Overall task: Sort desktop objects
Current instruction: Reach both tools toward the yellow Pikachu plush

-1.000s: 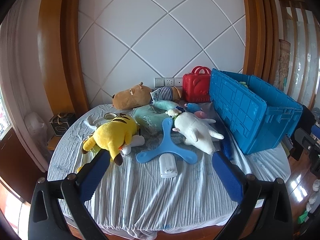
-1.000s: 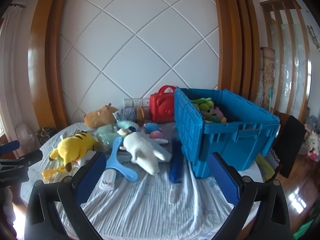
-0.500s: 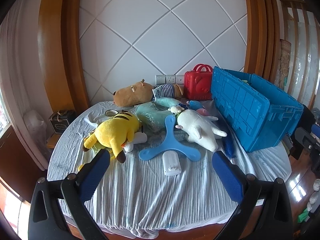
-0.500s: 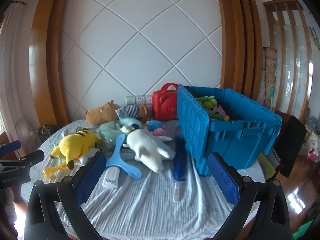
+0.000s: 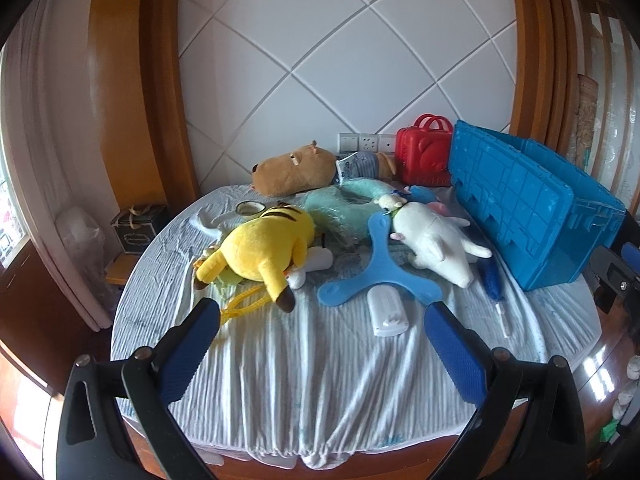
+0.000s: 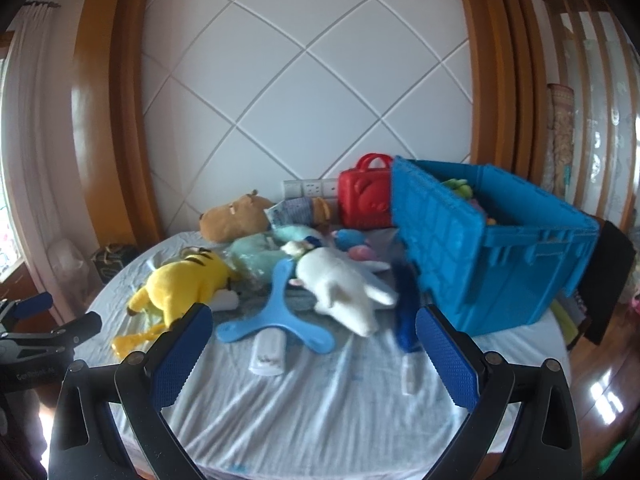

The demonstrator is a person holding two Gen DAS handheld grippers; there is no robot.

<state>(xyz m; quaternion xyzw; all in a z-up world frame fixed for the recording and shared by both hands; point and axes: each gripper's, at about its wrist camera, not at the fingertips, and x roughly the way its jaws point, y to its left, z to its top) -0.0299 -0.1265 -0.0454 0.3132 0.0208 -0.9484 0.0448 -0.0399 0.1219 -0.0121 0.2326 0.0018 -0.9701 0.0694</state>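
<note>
I've eased both rigs closer to the surface (image 5: 304, 364).
Right hand-held gripper (image 6: 314, 354), spread and empty like the left hand-held gripper (image 5: 322, 344), faces the white plush (image 6: 340, 292) dead ahead.

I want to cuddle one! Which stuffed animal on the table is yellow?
The yellow plush toy with brown stripes on its back, lying at the left of the pile. The plush beside the blue crate is white, and the one near the wall is brown.
</note>
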